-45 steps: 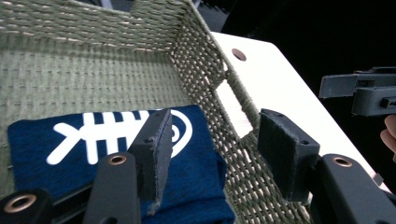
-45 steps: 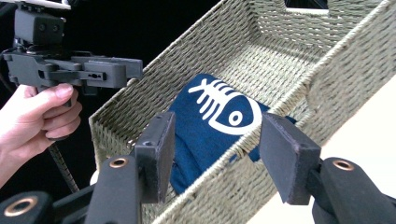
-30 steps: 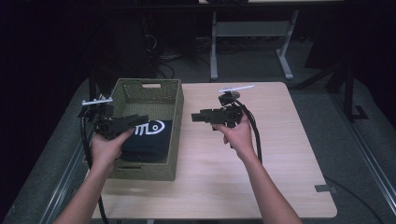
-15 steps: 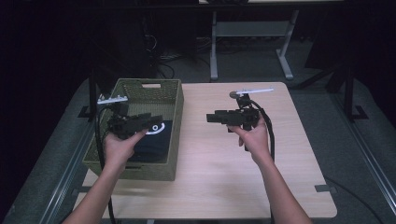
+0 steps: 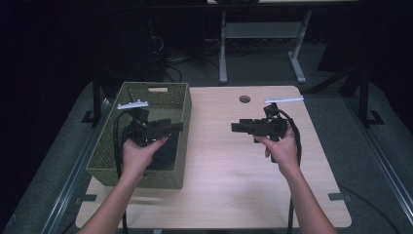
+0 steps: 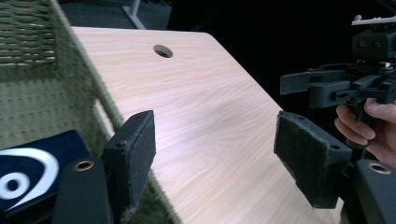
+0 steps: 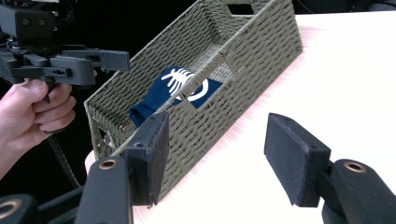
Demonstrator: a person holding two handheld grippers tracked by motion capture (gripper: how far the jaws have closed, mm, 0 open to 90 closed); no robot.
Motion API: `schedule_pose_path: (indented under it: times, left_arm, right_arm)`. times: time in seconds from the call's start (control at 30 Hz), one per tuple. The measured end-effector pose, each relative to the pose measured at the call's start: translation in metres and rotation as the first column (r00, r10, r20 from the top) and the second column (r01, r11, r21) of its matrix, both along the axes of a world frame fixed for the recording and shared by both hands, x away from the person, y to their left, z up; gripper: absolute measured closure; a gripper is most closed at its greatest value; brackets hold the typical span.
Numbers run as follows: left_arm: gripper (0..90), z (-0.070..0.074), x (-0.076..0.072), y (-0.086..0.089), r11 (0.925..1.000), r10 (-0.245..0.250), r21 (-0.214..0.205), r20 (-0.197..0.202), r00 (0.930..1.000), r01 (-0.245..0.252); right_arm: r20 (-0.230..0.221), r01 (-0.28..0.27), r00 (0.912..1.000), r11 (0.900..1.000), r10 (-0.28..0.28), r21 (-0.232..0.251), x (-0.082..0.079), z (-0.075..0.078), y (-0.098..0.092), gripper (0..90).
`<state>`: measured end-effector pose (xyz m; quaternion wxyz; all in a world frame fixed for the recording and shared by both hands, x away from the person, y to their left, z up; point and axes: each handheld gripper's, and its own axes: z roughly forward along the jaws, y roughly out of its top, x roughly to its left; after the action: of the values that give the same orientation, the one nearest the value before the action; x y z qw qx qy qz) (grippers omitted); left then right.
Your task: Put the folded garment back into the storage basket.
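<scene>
Dim room, lit table

A pale wood table with rounded corners and a round cable hole near its far edge stands on grey floor. Light falls on the tabletop; the surroundings sink into black. Beyond the far edge a white metal frame on splayed feet stands, with loose cables on the floor to its left. Metal rails run along both sides of the table.
</scene>
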<state>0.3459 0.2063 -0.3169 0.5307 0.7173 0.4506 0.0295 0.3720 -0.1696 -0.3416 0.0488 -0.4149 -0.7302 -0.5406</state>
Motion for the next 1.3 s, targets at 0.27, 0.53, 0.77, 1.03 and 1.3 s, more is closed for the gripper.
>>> schedule_pose_path:
  times: [0.27,0.53,0.77,1.03,1.3]
  left_arm:
    - [27.6,-0.002,-0.001,-0.018,0.9994,-0.032,0.009,-0.004,0.9995,0.032]
    - [26.6,-0.004,-0.007,-0.037,0.9976,-0.068,0.014,0.002,0.9977,0.068]
    - [25.4,-0.005,-0.011,-0.054,0.9936,-0.11,0.024,0.006,0.9939,0.11]
    - [23.7,-0.009,-0.016,-0.067,0.9906,-0.134,0.029,0.007,0.991,0.134]
    - [23.7,-0.015,-0.029,-0.085,0.9823,-0.181,0.053,0.024,0.9832,0.18]
  right_arm:
    - [-0.005,0.033,0.9994,0.9994,-0.033,0.007,-0.006,-0.003,-0.023,37.2]
    - [0.012,0.06,0.9981,0.9982,-0.06,-0.006,-0.013,-0.003,-0.042,33.9]
    - [0.015,0.087,0.9961,0.9961,-0.087,-0.017,-0.023,-0.005,-0.061,33.0]
    - [0.002,0.122,0.9925,0.9923,-0.122,-0.018,-0.032,-0.014,-0.077,31.9]
    - [0.004,0.142,0.9898,0.9896,-0.142,-0.021,-0.04,-0.019,-0.088,31.0]
